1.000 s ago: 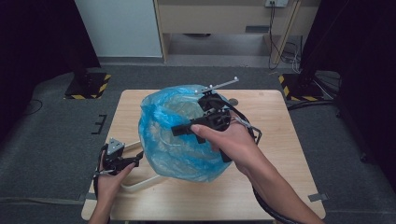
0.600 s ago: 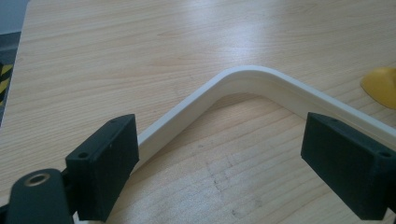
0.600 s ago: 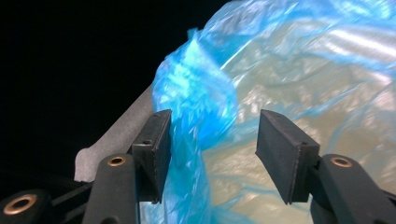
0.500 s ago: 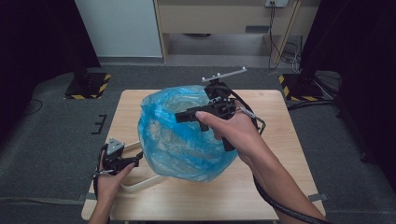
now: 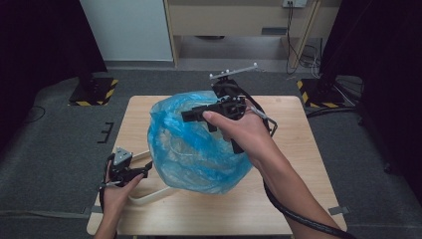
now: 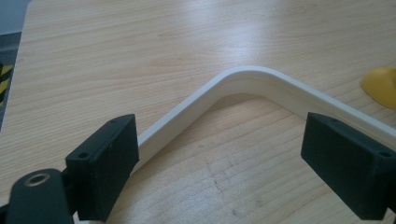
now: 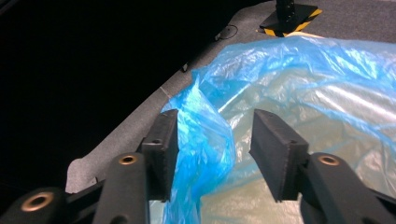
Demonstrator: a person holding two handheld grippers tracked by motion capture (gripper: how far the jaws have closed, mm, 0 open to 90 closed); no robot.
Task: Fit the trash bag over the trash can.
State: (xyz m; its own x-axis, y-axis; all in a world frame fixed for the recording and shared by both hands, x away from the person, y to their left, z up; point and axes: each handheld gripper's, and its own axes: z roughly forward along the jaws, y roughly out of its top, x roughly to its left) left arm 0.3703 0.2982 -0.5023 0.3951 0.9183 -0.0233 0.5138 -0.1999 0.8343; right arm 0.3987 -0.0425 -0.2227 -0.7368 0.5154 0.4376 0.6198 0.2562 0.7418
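**Right gripper working the rim of the blue bag**

A large blue plastic bag (image 5: 196, 147) is sitting puffed up at the middle of the wooden table (image 5: 298, 199). The right gripper (image 5: 191, 115) is hovering over the bag's rim at about one o'clock, pointing toward nine o'clock. Its jaws have just been closing, yet they are standing apart with a fold of the bag (image 7: 203, 154) rising between them; the fold is lying against one pad (image 7: 163, 140), though whether the other is touching it is hard to tell.

The left gripper (image 5: 144, 172) is resting at seven o'clock of the bag, jaws wide open and holding nothing, straddling the corner of a cream tray rim (image 6: 243, 77) lying on the table.
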